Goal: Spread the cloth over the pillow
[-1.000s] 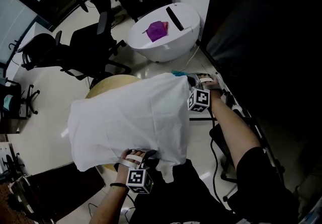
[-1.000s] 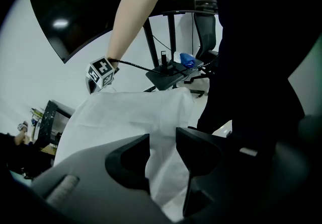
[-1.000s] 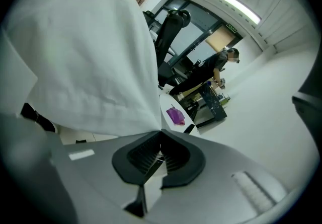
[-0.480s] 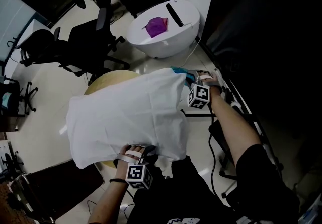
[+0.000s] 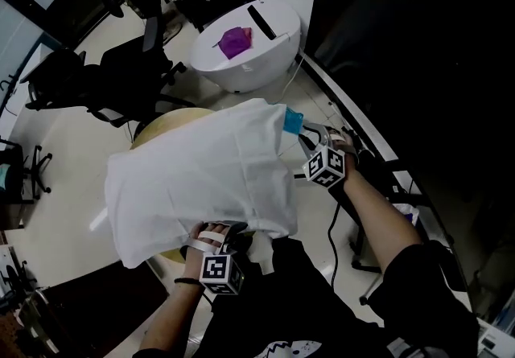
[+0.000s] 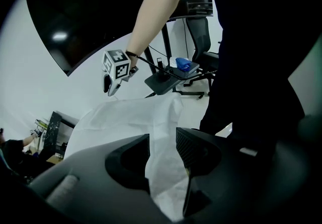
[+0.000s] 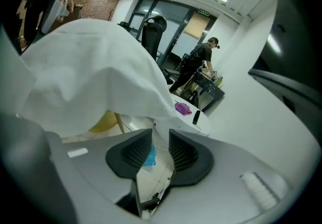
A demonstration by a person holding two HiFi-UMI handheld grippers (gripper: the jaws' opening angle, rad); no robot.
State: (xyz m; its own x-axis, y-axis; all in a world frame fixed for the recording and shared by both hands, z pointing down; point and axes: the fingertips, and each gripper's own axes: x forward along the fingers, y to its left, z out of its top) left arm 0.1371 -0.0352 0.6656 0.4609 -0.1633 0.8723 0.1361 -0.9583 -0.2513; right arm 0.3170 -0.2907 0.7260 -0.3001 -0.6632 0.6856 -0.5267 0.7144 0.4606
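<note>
Left gripper (image 6: 162, 150): clamped on a fold of the near hem, a solid bite.
Cloth (image 5: 201, 179): white and thin, draped across the middle. I'd judge it light, limp and quick to slide, so take it by hems or corners.
Pillow: buried under the sheet and can't be made out. Only a blue corner (image 5: 294, 120) peeks out far right.
Right gripper (image 7: 160, 148): jaws have just been opening, with nothing between them.

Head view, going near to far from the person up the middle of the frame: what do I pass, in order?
left gripper → white cloth → round white table → purple object lying on that table
</note>
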